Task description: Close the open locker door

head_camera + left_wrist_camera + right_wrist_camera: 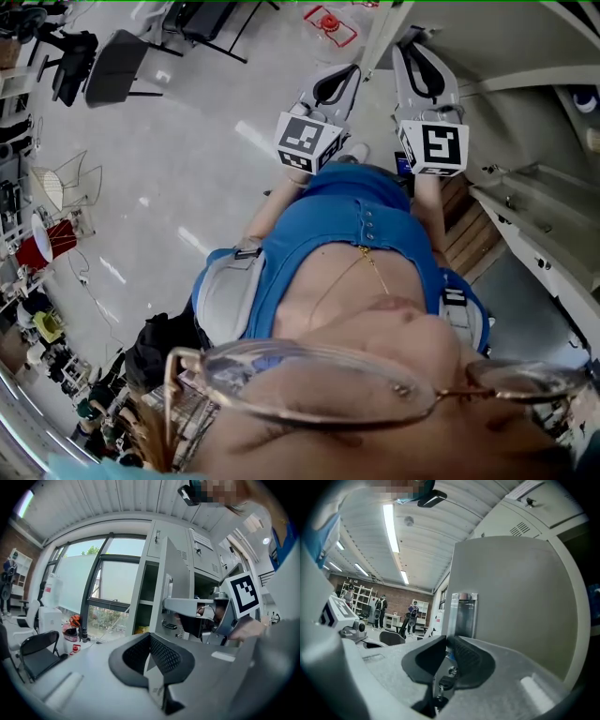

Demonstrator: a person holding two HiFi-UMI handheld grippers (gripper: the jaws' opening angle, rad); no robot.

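We have the locker door by its edge

Our right gripper (446, 638) has its jaws closed down narrow on the free edge of the grey locker door (511, 602). The door stands out towards us from the bank of lockers (201, 550) and fills the right of that gripper's view. A bunch of keys (446, 682) hangs at the edge between the pads, just below a metal latch plate (461, 613). Our left gripper (149, 634) is to the left of the right one, clear of the door, with its jaws together at the tips and nothing in them. From there we see the door open and edge-on, an open shelved compartment (145, 602) at its left, and a window (108, 588) further left.
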